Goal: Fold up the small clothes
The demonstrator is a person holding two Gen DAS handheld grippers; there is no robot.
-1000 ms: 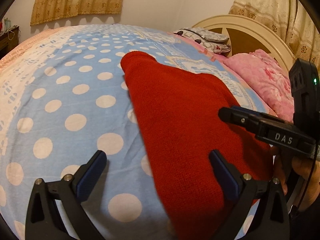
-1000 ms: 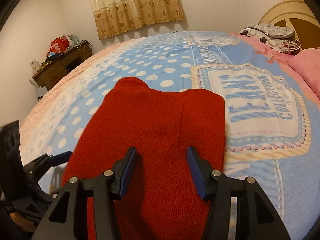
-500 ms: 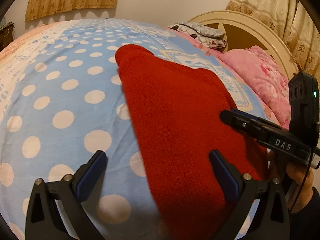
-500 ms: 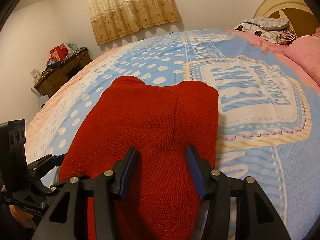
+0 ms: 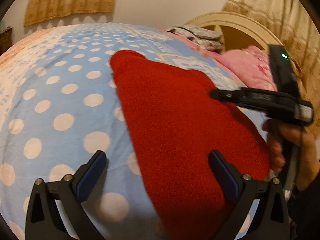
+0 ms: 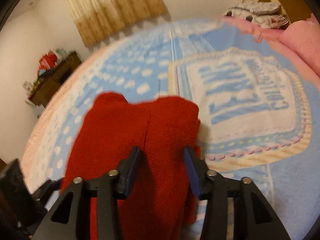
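Red knitwear (image 6: 140, 132) now sits between the right claw (image 6: 163, 166), whose jaws have just been closing but not gripping, while the left claw (image 5: 158, 172) stays wide apart, so a fold seems imminent.

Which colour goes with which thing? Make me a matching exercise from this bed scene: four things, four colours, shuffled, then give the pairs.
Things:
1. knit garment
2. pillow
3. headboard
4. bedspread

Colours:
a. cream
b. blue with white dots
c. red
d. pink

Pairs: 1-c, 2-d, 3-a, 4-b.
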